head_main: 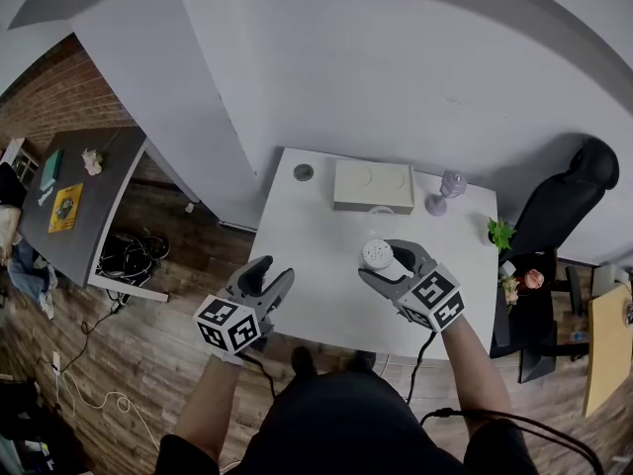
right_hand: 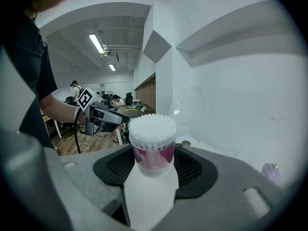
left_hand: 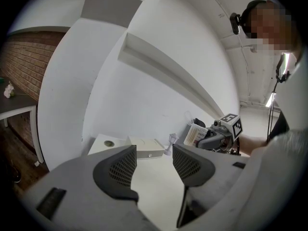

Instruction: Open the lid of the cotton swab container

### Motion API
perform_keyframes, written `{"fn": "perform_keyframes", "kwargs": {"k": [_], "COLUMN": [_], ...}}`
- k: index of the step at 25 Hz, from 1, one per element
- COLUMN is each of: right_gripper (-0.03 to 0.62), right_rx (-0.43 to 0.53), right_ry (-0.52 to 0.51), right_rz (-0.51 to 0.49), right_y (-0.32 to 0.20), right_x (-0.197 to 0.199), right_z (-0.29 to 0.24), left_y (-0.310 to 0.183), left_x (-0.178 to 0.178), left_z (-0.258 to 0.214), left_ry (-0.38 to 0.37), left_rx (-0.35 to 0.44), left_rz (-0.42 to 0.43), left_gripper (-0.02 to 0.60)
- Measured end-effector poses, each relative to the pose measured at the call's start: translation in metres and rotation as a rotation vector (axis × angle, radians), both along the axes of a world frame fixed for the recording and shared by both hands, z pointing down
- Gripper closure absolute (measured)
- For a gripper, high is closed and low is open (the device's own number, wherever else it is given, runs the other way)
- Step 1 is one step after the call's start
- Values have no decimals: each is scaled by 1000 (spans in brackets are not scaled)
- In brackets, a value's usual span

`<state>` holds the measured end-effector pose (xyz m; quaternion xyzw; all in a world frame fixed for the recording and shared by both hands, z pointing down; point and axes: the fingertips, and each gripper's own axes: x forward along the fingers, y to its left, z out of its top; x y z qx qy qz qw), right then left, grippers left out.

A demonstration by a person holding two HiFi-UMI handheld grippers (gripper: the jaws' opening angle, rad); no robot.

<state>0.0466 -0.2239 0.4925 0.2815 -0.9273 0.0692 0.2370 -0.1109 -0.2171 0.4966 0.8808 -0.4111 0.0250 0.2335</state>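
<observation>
The cotton swab container [head_main: 378, 254] is a small clear tub with a pink label, packed with white swab tips. My right gripper [head_main: 388, 260] is shut on it and holds it over the middle of the white table [head_main: 316, 295]. In the right gripper view the tub [right_hand: 153, 141] stands upright between the dark pads [right_hand: 197, 170], swab tops bare. A faint clear lid [right_hand: 185, 105] tips back behind it. My left gripper [head_main: 272, 275] hangs open and empty at the table's front left edge. In its own view the left gripper [left_hand: 154, 160] faces the tub [left_hand: 195, 134].
A flat white box [head_main: 373, 186] lies at the table's back edge, with a small round dark object [head_main: 304, 172] to its left and a pale lavender lantern figure [head_main: 445, 191] to its right. A black chair [head_main: 569, 201] and a plant [head_main: 499, 233] stand right; a grey desk [head_main: 74, 201] stands left.
</observation>
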Motion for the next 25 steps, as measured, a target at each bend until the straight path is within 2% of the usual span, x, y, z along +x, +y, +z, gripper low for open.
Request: {"fn": "perform_keyframes", "kwargs": {"k": [25], "right_gripper": [344], "right_rx": [12], "right_ry": [-13], "right_rz": [-22], "right_y": [0], "right_x": [1], "right_z": [-1], "left_y": [-2], "left_x": [3], "left_z": [4], "left_ry": [-5], "left_rx": [-12], "left_rz": [-1], "left_gripper": [350]}}
